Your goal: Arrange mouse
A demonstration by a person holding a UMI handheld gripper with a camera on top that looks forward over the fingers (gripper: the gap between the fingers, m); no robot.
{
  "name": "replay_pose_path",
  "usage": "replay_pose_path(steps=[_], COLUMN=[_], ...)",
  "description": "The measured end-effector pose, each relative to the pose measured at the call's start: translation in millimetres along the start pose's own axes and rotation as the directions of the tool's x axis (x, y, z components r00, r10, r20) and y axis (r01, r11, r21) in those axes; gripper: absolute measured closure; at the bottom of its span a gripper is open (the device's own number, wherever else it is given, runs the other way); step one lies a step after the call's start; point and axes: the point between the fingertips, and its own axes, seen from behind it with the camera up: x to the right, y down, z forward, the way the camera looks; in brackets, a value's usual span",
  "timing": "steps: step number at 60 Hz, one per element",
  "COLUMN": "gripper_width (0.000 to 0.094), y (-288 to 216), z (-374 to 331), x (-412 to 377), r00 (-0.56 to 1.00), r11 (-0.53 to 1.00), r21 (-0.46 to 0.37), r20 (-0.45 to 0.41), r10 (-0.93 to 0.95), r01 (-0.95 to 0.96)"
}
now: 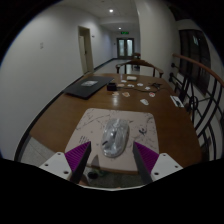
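A grey, translucent-looking mouse (116, 135) lies on a pale patterned mouse mat (95, 124) on the brown wooden table (90, 104). My gripper (112, 160) hangs above the near edge of the mat, with its purple pads (76, 157) spread wide apart. The mouse lies just ahead of the fingers, on the line between them, touching neither. Nothing is between the fingers.
A dark laptop (82, 88) lies at the far left of the table. Small white items (146, 90) and dark objects (130, 78) are scattered at the far end. A railing (200, 95) runs along the right side. A corridor with doors lies beyond.
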Motion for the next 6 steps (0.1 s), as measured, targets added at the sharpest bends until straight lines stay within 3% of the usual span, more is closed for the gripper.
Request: replay_pose_path(steps=[6], gripper_width=[0.0082], y=[14.0], z=[-41.2], x=[12.8], r00=[0.999], r11=[0.999], r21=[0.025], r20=[0.035], r10=[0.020], r01=[-0.020])
